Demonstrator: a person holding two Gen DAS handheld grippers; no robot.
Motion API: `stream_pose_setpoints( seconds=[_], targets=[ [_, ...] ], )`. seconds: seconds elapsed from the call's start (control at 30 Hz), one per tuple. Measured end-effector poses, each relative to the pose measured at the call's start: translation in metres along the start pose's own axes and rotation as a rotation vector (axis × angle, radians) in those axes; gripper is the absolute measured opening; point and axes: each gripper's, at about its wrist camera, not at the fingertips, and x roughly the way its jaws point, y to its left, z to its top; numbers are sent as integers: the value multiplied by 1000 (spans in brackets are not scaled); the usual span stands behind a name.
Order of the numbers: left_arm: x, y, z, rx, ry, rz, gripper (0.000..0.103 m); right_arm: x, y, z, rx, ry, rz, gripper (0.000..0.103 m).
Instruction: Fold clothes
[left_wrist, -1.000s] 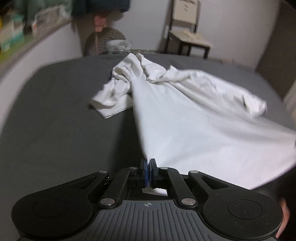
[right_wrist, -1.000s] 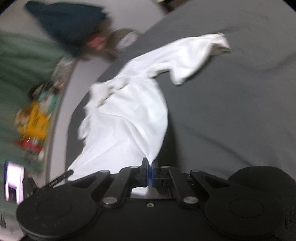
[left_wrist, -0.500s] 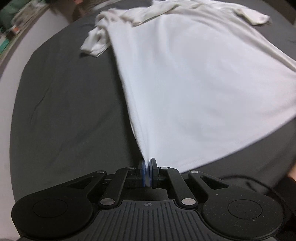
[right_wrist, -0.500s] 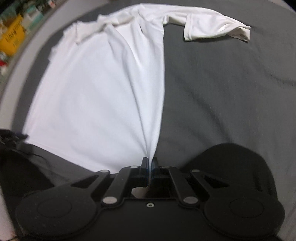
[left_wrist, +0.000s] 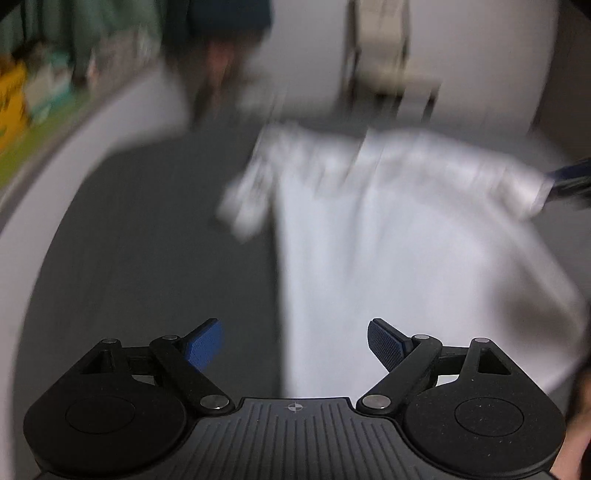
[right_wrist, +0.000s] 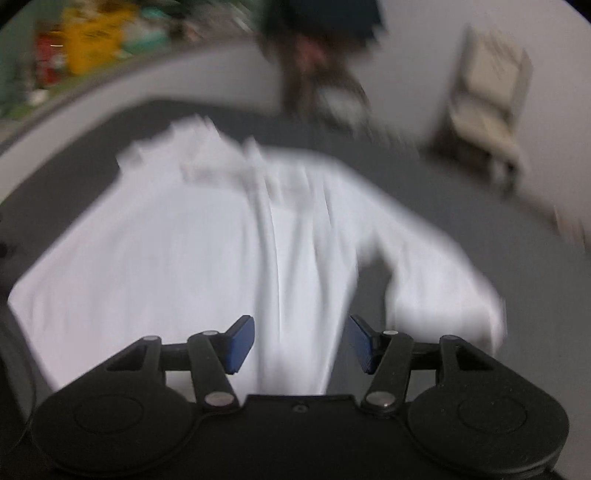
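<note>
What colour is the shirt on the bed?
Plain white shirt; clearest in the right wrist view.

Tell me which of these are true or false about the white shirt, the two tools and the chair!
1. The left tool is pinching the white shirt. False: its jaws have just been opening and stand wide, with nothing pressed between them.
2. The shirt lies spread on a dark grey surface. True.
3. The right tool is shut tight. False: its jaws have just been opening, and the shirt lies loose beyond them.
4. A chair stands by the wall behind the surface. True.
5. The shirt is already folded into a neat square. False: it lies open with a sleeve out to the side.
</note>
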Motion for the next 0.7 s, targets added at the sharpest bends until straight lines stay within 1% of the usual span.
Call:
stream_pose_setpoints(
  seconds=[0.03,0.07,0.13,0.17,0.23,0.27,0.33,0.4,0.43,0.5,0.53,0.63,0.7],
  targets=[
    [9,-6,9,1,-79,-34,87,19,-6,21,-47,-35,7,43],
    [24,-12,15,8,-145,-63,87,43,-12,42,-72,-38,18,42],
    [54,-22,27,35,-270,-113,87,93,-27,82,-113,-24,45,42],
    [71,-26,29,67,-309,-112,87,118,-32,98,-147,-11,46,41],
    [103,-38,25,123,-321,-75,87,156,-27,117,-209,36,36,33],
    [117,-44,22,145,-322,-70,87,174,-24,126,-239,60,31,32],
    [130,-48,7,160,-346,-115,87,210,-19,143,-300,107,21,31],
    [136,-49,-4,161,-342,-172,87,237,-3,145,-435,158,-11,31],
    [137,-48,-7,165,-337,-200,87,246,3,144,-493,177,-8,31],
    [133,-42,-13,185,-341,-252,87,259,14,146,-621,178,19,31],
    [132,-37,-14,194,-352,-264,87,266,17,146,-669,180,28,31],
    [139,-23,-12,161,-355,-241,87,282,21,147,-739,263,130,32],
    [143,-12,-13,116,-349,-225,87,293,18,148,-741,294,172,32]
  ],
)
